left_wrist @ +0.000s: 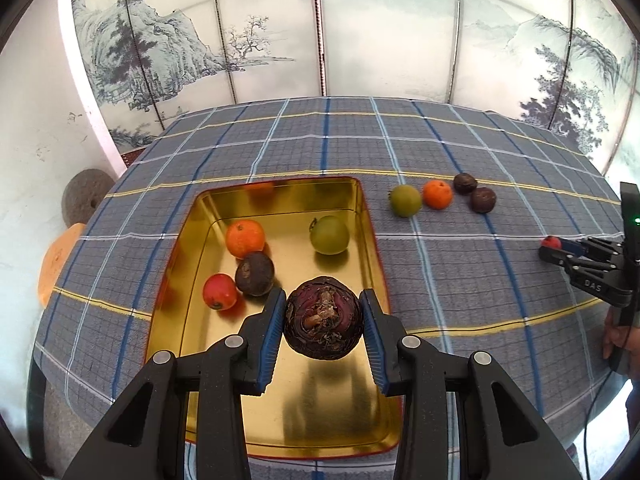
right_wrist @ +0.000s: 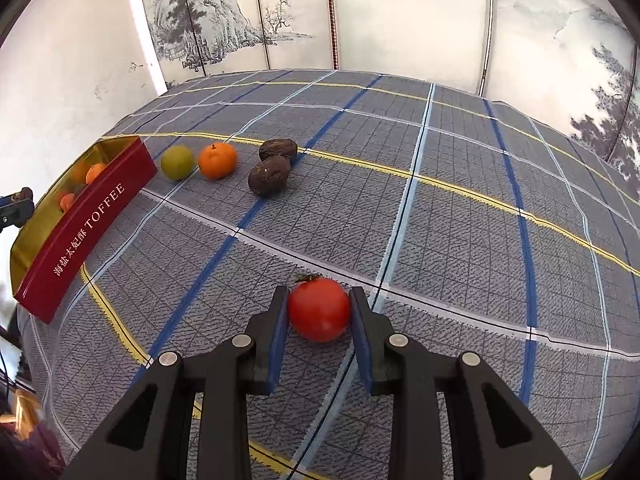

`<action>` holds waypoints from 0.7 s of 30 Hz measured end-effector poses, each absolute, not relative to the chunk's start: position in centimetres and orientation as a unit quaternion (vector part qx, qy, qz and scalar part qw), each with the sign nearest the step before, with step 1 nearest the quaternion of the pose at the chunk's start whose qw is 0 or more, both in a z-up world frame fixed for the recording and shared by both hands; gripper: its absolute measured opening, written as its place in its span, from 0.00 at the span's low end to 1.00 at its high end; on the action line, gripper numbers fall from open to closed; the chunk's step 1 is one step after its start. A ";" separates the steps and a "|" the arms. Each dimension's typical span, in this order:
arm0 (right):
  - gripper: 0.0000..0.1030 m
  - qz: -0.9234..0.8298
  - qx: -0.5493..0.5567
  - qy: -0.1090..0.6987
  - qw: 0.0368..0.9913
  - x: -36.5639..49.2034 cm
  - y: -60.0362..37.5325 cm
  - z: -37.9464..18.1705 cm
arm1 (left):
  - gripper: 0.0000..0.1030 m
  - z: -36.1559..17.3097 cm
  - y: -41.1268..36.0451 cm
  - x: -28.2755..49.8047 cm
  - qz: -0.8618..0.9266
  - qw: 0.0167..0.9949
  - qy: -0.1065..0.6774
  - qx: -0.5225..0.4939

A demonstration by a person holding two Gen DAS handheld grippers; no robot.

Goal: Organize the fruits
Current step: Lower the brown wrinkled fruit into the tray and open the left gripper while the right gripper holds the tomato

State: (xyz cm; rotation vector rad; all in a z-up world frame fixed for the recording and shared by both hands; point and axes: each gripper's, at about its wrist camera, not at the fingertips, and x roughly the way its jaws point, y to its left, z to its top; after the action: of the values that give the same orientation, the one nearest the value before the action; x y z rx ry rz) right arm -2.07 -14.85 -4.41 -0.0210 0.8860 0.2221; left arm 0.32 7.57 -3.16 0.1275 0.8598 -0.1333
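A large dark purple fruit sits clamped between the blue pads of the left gripper, held above the near half of the gold-lined tin. Inside the tin, farther back, lie an orange, a small dark brown fruit touching it, a red fruit just beside that one, and a green fruit apart on the right. The tin's red outer wall reads TOFFEE in the right wrist view. On the checked tablecloth, right of the tin, a row of four loose fruits lies: a green one, an orange one close beside it, then two wrinkled dark brown ones touching each other. Well apart from them, nearer the table's edge, the right gripper has its jaws closed narrowly on a small red tomato-like fruit, low over the cloth. A painted folding screen stands behind the table.
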 end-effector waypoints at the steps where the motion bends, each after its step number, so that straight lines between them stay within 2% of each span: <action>1: 0.27 0.108 -0.010 0.428 0.897 -2.1 -14.9 -4.4 | 0.38 -3.3 7.7 0.4 -0.062 0.905 0.416 0.063; 21: 0.27 0.108 -0.012 0.428 0.897 -2.1 -14.7 -4.5 | 0.38 -6.4 10.8 2.1 -0.013 0.897 0.437 0.065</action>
State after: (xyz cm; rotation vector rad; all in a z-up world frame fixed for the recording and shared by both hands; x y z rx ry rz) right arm -2.09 -14.67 -4.49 -0.0250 0.8875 0.2228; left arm 2.06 10.78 -6.42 0.1350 0.9045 -0.0272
